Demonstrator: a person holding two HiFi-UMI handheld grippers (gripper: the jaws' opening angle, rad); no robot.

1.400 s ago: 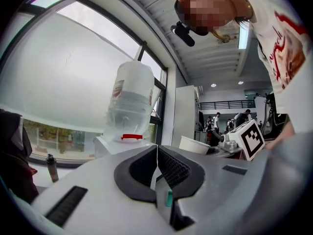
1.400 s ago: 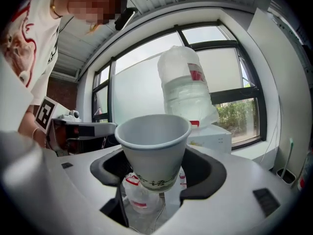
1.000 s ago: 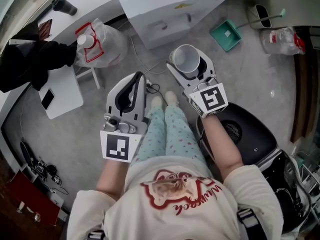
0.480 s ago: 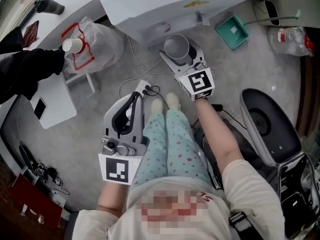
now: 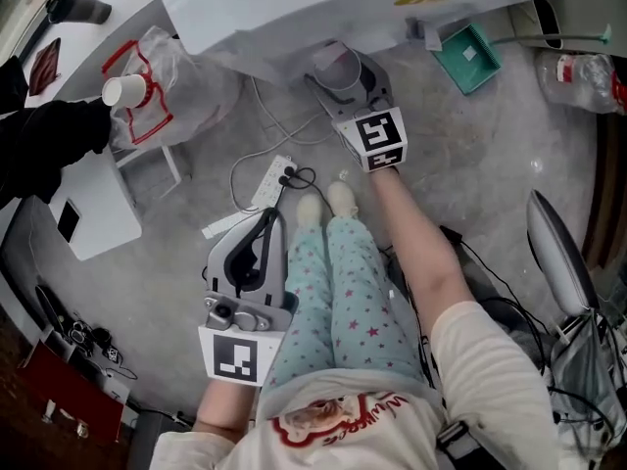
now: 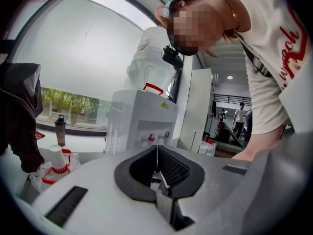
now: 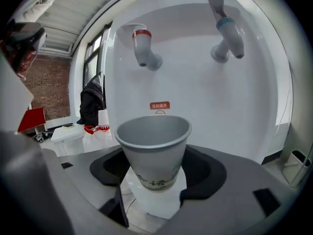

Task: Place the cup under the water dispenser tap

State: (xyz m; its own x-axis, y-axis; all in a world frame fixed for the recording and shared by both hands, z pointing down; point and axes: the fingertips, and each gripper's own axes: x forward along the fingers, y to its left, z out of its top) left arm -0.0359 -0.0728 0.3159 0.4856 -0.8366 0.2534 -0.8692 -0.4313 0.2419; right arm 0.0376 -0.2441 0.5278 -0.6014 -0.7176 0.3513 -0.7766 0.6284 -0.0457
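Observation:
My right gripper is shut on a grey paper cup, held upright at the white water dispenser's front edge. In the right gripper view the cup stands between the jaws of this gripper. The red tap hangs above its rim, slightly left. The blue tap is up to the right. My left gripper stays low beside the person's leg, shut with nothing in it. In its own view the left gripper points toward the dispenser, which stands farther off.
A plastic bag with a stack of paper cups lies left of the dispenser by a white side table. A power strip and cables lie on the floor. A green box sits right. A chair stands at right.
My right gripper has carried the cup forward, up to the dispenser's taps. The left gripper has dropped back toward the body.

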